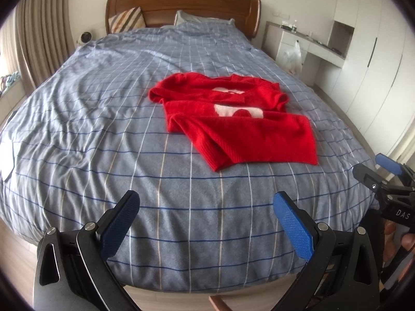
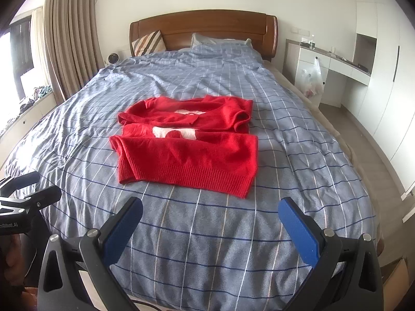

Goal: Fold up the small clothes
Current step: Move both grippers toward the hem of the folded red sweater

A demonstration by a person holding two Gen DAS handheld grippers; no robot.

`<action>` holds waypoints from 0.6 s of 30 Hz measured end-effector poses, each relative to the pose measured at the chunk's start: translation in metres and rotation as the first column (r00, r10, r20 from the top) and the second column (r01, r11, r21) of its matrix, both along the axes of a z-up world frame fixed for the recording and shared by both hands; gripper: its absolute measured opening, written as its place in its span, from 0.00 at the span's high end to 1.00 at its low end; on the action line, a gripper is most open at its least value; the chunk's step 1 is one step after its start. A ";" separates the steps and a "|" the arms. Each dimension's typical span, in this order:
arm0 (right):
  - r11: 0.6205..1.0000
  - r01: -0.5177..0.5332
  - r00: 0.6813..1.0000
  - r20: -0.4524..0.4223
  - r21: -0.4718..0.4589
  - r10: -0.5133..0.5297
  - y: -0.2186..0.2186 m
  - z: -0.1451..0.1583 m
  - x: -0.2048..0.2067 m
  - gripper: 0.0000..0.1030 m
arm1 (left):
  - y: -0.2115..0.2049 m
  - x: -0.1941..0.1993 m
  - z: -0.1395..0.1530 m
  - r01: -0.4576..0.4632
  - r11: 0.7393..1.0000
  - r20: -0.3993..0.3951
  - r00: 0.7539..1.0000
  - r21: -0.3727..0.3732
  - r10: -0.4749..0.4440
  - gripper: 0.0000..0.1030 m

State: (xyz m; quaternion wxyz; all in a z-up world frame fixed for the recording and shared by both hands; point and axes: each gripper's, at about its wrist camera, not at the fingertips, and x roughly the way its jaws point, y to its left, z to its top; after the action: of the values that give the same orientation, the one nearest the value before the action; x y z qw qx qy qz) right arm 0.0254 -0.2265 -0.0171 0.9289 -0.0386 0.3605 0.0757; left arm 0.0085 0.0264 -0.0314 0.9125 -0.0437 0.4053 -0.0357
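Right now we hold both grippers above the near end of the bed (image 2: 77, 98), the left gripper (image 1: 206, 216) and right gripper (image 2: 210, 223) each with jaws spread wide and nothing between them. The sweater (image 2: 186, 140) lies mid-bed, well apart from us, sleeves tucked across the chest and the ribbed hem (image 2: 197, 176) nearest. We judge the main risk to be a shallow pinch: the knit is thick and doubled at the left corner, so we could catch only the top layer and pull the fold open. Grabbing too deep could also snag the duvet (image 1: 181, 233) and drag the sweater askew.
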 end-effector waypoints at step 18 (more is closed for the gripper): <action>0.992 0.121 0.992 -0.015 -0.036 -0.122 -0.056 -0.010 0.008 0.00 | -0.020 0.123 -0.097 0.121 0.992 -0.183 0.975 -0.033 -0.125 0.44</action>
State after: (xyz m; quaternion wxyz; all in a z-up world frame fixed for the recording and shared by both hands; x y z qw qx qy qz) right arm 0.0332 -0.2829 -0.0270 0.9278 -0.0321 0.3715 0.0129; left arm 0.1314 0.0067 -0.1285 0.8665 -0.0316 0.4896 -0.0923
